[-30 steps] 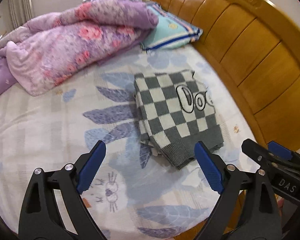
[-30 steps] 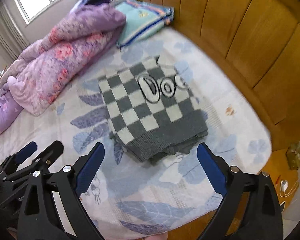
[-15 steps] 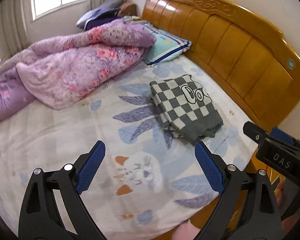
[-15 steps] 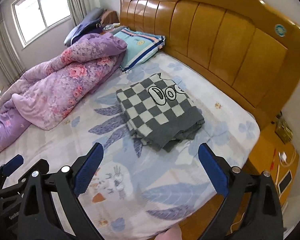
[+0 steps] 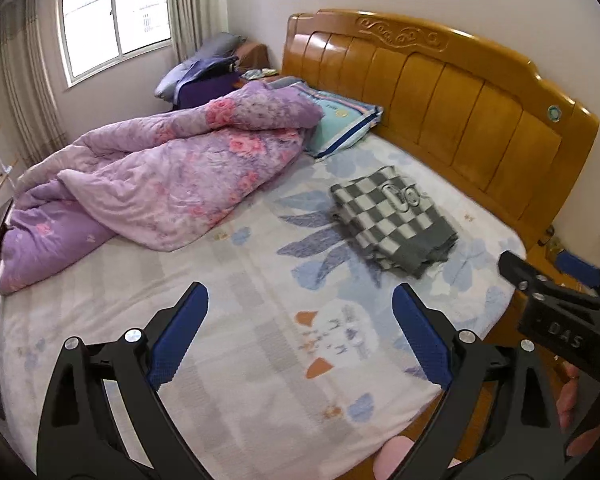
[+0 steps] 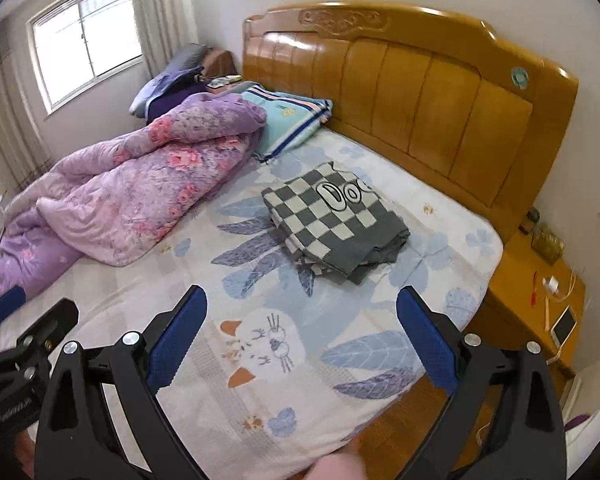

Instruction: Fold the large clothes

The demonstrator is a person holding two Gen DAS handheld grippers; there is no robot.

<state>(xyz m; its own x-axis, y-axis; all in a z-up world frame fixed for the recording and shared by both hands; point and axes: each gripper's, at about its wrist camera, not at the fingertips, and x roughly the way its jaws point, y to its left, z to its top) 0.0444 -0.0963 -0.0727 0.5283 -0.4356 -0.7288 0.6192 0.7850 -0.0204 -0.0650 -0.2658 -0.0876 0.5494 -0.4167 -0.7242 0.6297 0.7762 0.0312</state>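
A grey and white checked sweater [image 5: 392, 220] [image 6: 332, 220] lies folded into a flat rectangle on the bed, near the wooden headboard. Black outlined letters show on its top face. My left gripper [image 5: 300, 336] hangs open well short of it, above the bed's near half, with nothing between its blue pads. My right gripper [image 6: 302, 340] is open too, empty, and far back from the sweater. In the left wrist view the right gripper [image 5: 548, 280] shows at the right edge. In the right wrist view the left gripper [image 6: 28, 320] shows at the left edge.
A crumpled purple floral quilt [image 5: 160, 184] fills the bed's far left side, with a teal striped pillow [image 5: 344, 120] beside it. The headboard [image 6: 420, 92] stands behind. A wooden nightstand [image 6: 540, 284] with a phone and cables sits right of the bed [image 6: 260, 360].
Both grippers have pulled back and risen away from the folded sweater, which now looks small and distant. The sweater itself has stayed in place. Both grippers stayed open.
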